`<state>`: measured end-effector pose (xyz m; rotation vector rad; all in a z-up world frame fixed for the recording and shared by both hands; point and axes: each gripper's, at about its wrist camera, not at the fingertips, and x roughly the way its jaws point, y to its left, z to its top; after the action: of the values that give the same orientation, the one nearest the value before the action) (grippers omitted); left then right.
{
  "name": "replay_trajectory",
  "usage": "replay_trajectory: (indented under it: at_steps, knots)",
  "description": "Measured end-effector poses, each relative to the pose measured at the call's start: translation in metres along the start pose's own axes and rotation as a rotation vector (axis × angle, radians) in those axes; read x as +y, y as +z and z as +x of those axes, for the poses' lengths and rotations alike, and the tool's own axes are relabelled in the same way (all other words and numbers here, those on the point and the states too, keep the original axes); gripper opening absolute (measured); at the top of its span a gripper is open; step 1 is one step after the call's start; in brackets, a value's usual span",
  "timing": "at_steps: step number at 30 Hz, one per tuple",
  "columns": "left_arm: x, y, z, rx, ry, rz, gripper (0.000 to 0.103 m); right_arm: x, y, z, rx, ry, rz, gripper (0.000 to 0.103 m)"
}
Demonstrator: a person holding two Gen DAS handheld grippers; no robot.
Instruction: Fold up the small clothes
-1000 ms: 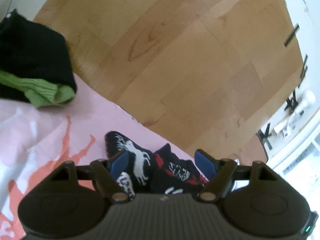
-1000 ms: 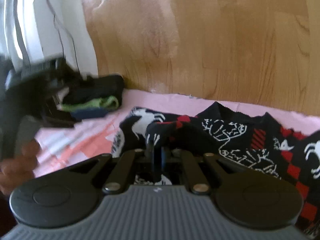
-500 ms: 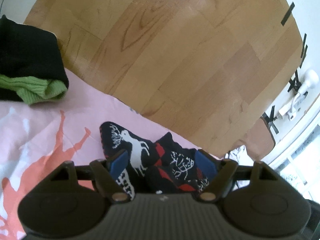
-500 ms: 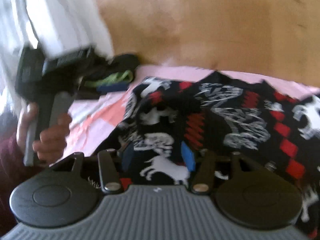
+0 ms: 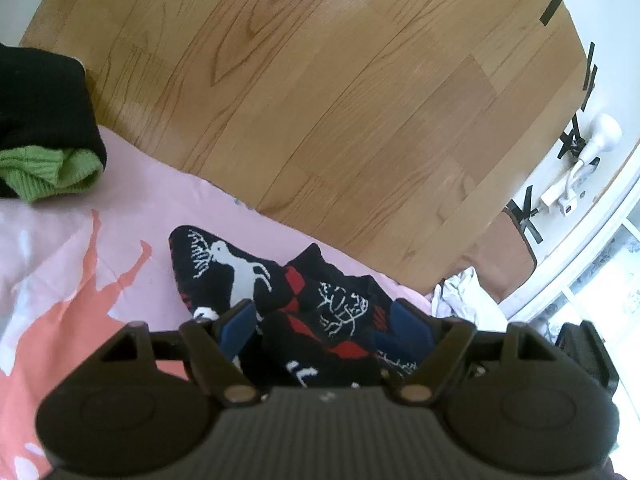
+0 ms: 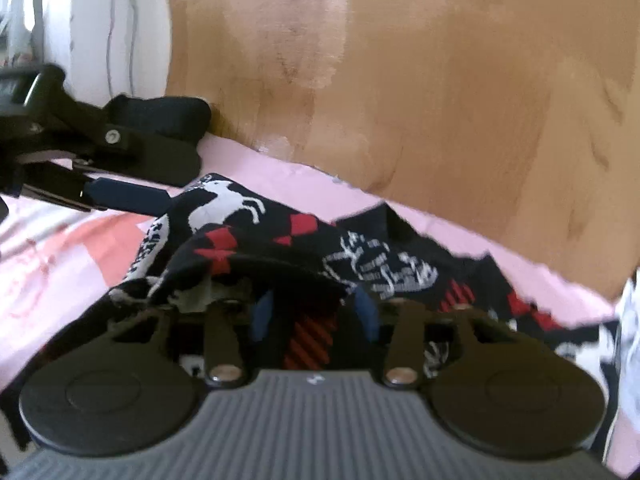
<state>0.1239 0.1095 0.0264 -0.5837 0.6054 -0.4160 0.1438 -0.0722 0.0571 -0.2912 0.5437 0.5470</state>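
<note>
Patterned sock [image 5: 240,276] on pink sheet [image 5: 132,184], long axis across both grippers. Left gripper [image 5: 324,326]: fingers wide apart, cloth between, unpressed. Right gripper [image 6: 314,314], nearer the raised fold: fingers just closing, apparently unpinched, cloth draped over them.

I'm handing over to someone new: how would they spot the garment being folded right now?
Find the pink sheet spread over the wooden floor. Near its floor-side edge lies the dark knit garment. Unlike the plain black and green pile nearby, it has white reindeer and red diamonds.
</note>
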Motion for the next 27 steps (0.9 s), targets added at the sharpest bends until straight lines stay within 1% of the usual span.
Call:
replay_trajectory:
  at_steps: [1, 2, 3, 4, 6, 7, 8, 10, 11, 12, 13, 14, 15, 17, 18, 19, 20, 21, 22, 23, 24, 25, 26, 27]
  knots:
    - [0.0, 0.0, 0.0, 0.001, 0.0, -0.001, 0.076, 0.003, 0.0, -0.002, -0.005, -0.008, -0.033, 0.007]
    - [0.0, 0.0, 0.0, 0.0, -0.001, -0.002, 0.076, 0.005, 0.001, -0.004, -0.017, -0.024, -0.061, 0.008]
    - [0.0, 0.0, -0.001, -0.001, -0.001, -0.002, 0.076, 0.007, 0.003, -0.009, -0.045, -0.06, -0.088, 0.008]
    - [0.0, 0.001, -0.001, -0.003, -0.001, -0.003, 0.076, 0.008, 0.004, -0.016, -0.073, -0.106, -0.105, 0.008]
    - [-0.001, 0.001, -0.003, -0.009, -0.006, -0.007, 0.076, 0.007, 0.007, -0.036, -0.131, -0.235, -0.127, 0.008]
    - [-0.001, 0.001, -0.003, -0.011, -0.008, -0.007, 0.076, 0.007, 0.005, -0.045, -0.14, -0.276, -0.139, 0.008]
    - [-0.001, 0.001, -0.003, -0.012, -0.011, -0.007, 0.076, 0.008, 0.0, -0.05, -0.124, -0.3, -0.157, 0.008]
    - [-0.003, 0.001, -0.003, -0.006, -0.024, -0.002, 0.075, 0.011, -0.019, -0.053, -0.037, -0.288, -0.211, 0.01]
    - [-0.005, 0.0, -0.002, 0.002, -0.033, 0.002, 0.075, 0.013, -0.033, -0.056, 0.015, -0.254, -0.229, 0.012]
    - [-0.007, -0.002, 0.0, 0.011, -0.04, 0.009, 0.075, 0.012, -0.043, -0.061, 0.046, -0.209, -0.227, 0.014]
    - [-0.009, -0.003, 0.002, 0.023, -0.046, 0.017, 0.074, 0.009, -0.051, -0.068, 0.064, -0.166, -0.205, 0.017]
    - [-0.012, -0.005, 0.005, 0.039, -0.048, 0.03, 0.074, 0.003, -0.057, -0.075, 0.076, -0.136, -0.167, 0.017]
    - [-0.015, -0.007, 0.007, 0.053, -0.045, 0.039, 0.074, -0.005, -0.061, -0.082, 0.078, -0.131, -0.116, 0.017]
    - [-0.02, -0.011, 0.015, 0.09, -0.027, 0.062, 0.073, -0.027, -0.063, -0.097, 0.055, -0.161, -0.011, 0.018]
    - [-0.022, -0.014, 0.019, 0.109, -0.015, 0.072, 0.072, -0.039, -0.063, -0.102, 0.041, -0.185, 0.041, 0.021]
    - [-0.022, -0.016, 0.023, 0.13, -0.004, 0.08, 0.07, -0.05, -0.064, -0.104, 0.031, -0.213, 0.091, 0.021]
    - [-0.023, -0.019, 0.029, 0.157, 0.004, 0.086, 0.068, -0.061, -0.065, -0.107, 0.022, -0.242, 0.144, 0.025]
    - [-0.022, -0.022, 0.032, 0.177, 0.005, 0.092, 0.06, -0.075, -0.067, -0.11, 0.012, -0.281, 0.209, 0.037]
    - [-0.022, -0.024, 0.035, 0.189, 0.005, 0.1, 0.044, -0.084, -0.072, -0.112, 0.002, -0.31, 0.258, 0.044]
    - [-0.024, -0.027, 0.038, 0.199, 0.007, 0.115, 0.035, -0.094, -0.075, -0.111, -0.007, -0.331, 0.304, 0.055]
    - [-0.026, -0.03, 0.041, 0.202, 0.02, 0.136, 0.018, -0.103, -0.078, -0.107, -0.004, -0.347, 0.346, 0.057]
    - [-0.027, -0.032, 0.043, 0.195, 0.034, 0.155, 0.012, -0.112, -0.082, -0.1, 0.016, -0.351, 0.386, 0.057]
    - [-0.028, -0.034, 0.042, 0.17, 0.044, 0.175, 0.011, -0.12, -0.086, -0.093, 0.04, -0.341, 0.424, 0.056]
    - [-0.032, -0.035, 0.038, 0.13, 0.043, 0.197, 0.011, -0.123, -0.091, -0.086, 0.058, -0.326, 0.456, 0.051]
